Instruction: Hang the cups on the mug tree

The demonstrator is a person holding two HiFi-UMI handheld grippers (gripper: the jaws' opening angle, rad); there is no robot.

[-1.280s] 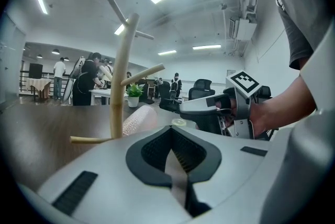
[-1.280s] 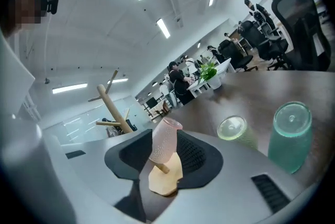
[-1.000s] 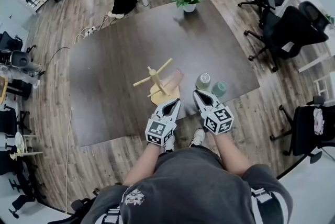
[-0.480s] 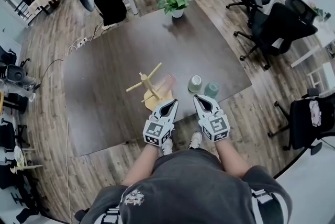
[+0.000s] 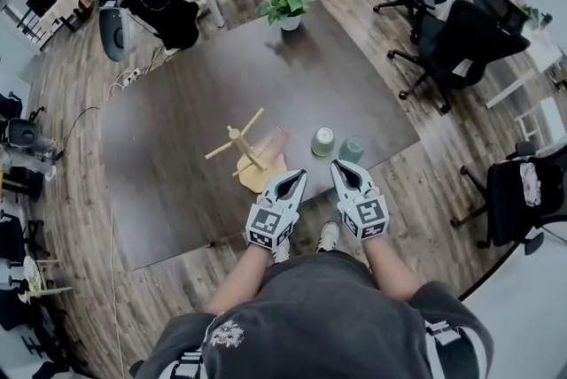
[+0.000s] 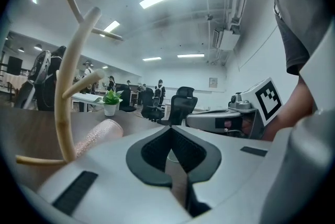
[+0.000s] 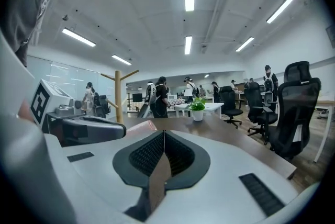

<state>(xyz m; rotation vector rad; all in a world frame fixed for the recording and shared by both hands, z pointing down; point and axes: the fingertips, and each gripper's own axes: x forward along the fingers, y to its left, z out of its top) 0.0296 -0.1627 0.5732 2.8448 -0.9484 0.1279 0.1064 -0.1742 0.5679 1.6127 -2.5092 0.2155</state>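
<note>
Two closed, empty: left gripper [image 5: 292, 181], right gripper [image 5: 345, 172]; pink cup [image 5: 275, 141] on side (beside mug tree [image 5: 241, 154]), axis front-to-back.

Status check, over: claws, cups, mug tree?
Left claw shut, empty. Right claw shut, empty. Pink cup, green cup, teal cup on table, none hung on mug tree. Path clear.

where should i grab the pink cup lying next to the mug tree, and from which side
Probably across its body: the pink cup lies on its side, round wall up. Come down from above with the jaws spanning that wall, clear of the mug tree close at its left in the head view. No handle can be made out.
</note>
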